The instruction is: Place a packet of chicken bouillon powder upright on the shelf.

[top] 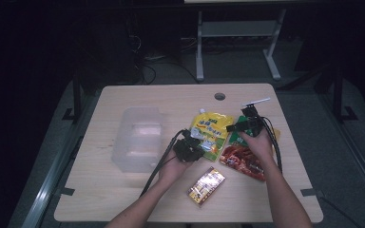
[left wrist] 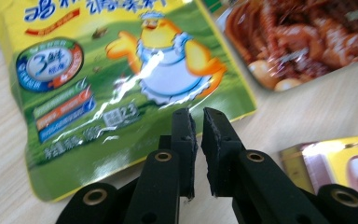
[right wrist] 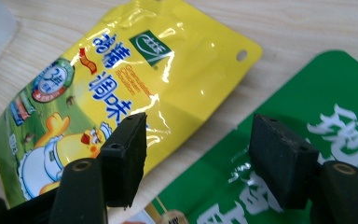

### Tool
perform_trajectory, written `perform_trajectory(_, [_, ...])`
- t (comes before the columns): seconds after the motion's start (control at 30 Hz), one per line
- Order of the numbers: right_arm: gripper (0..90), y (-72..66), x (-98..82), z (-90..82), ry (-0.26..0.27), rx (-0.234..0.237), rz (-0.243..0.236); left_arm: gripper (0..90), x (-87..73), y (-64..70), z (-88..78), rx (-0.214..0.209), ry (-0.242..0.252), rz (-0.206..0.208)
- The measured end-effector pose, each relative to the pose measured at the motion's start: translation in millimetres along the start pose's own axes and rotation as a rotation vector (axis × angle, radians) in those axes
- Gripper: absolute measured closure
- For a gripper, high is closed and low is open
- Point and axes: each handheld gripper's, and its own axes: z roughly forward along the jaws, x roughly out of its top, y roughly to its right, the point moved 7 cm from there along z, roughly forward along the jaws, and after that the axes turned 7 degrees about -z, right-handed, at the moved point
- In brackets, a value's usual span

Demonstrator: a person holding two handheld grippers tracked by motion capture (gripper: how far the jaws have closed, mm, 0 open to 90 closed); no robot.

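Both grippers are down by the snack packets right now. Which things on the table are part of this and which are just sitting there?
In play:
- yellow pouch, under the left gripper
- green-and-red packet, under the right gripper
- clear plastic bin, probably the destination

Lying about:
- small gold packet, near the table's front edge
- white desk frame, behind the table
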Motion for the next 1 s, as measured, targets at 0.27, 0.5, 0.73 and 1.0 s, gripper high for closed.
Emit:
perform_trajectory(0.27, [38.6,-3.1,12.3,6.5,-0.017,-0.003,-0.009,82.4,11.7,-12.1,1.0,0.065,0.024,-0.007])
perform_trajectory(0.5, [39.3,2.5,13.7,19.2,-0.021,-0.004,0.019,82.4,10.8,-21.2,9.3,0.088,0.002,-0.043])
perform_trajectory(0.73, [45.2,5.5,13.8,24.8,-0.002,0.048,0.026,82.4,11.6,-20.3,10.4,0.09,-0.003,-0.049])
perform_trajectory(1.0, [61.3,-2.4,10.6,29.8,-0.031,0.103,-0.001,81.6,11.2,-19.8,11.1,0.086,-0.014,-0.042])
